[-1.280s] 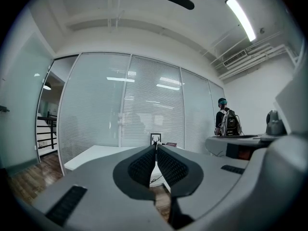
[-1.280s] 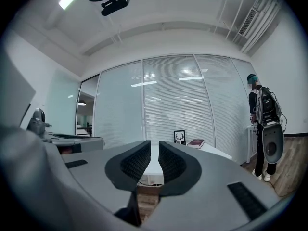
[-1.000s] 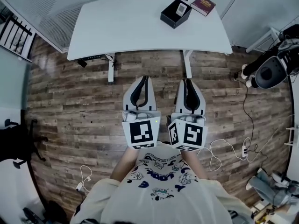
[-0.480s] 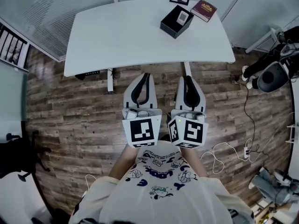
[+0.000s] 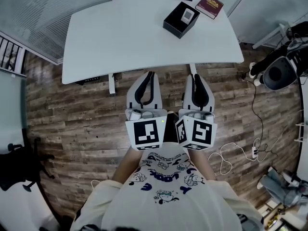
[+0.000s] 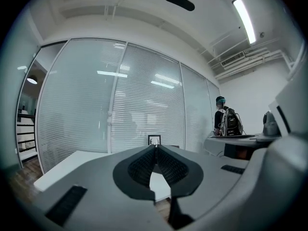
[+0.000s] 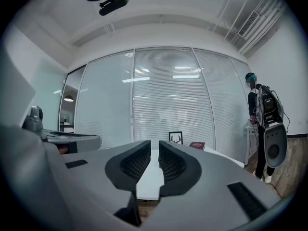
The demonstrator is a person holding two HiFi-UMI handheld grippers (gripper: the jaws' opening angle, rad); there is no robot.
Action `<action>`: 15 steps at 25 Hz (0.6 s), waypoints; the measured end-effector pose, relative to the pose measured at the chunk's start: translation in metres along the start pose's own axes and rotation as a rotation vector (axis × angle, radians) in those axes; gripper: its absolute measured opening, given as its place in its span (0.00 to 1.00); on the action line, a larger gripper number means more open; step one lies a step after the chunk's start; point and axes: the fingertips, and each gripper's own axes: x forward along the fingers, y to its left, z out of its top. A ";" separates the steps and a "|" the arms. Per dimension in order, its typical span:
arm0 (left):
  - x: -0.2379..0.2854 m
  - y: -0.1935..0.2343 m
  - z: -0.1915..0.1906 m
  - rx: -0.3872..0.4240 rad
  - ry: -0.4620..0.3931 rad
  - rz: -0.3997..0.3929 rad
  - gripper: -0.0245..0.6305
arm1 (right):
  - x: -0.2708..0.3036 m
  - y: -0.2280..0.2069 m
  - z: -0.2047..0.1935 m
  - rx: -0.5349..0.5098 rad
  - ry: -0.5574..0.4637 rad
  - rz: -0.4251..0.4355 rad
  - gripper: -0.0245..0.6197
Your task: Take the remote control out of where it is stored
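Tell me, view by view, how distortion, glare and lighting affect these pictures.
Head view: strong fisheye bends the table edges and the floor planks; light is even. Left gripper view: dark round border; the ceiling lamp glares, reflections streak the glass wall. Right gripper view: same border and reflections.

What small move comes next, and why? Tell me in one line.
Probably carry the right gripper forward over the table toward the black box at its far side. The remote control lies in that open box, while it and the left gripper hang at the table's near edge, jaws closed and empty.
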 end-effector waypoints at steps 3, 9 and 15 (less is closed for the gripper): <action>0.012 0.002 -0.004 -0.005 0.010 -0.001 0.08 | 0.012 -0.004 -0.003 0.001 0.009 -0.003 0.14; 0.050 0.008 -0.007 -0.007 0.018 0.023 0.08 | 0.051 -0.015 -0.004 -0.001 0.016 0.016 0.14; 0.101 0.015 -0.002 -0.008 0.019 0.057 0.08 | 0.104 -0.029 0.002 -0.005 0.015 0.050 0.14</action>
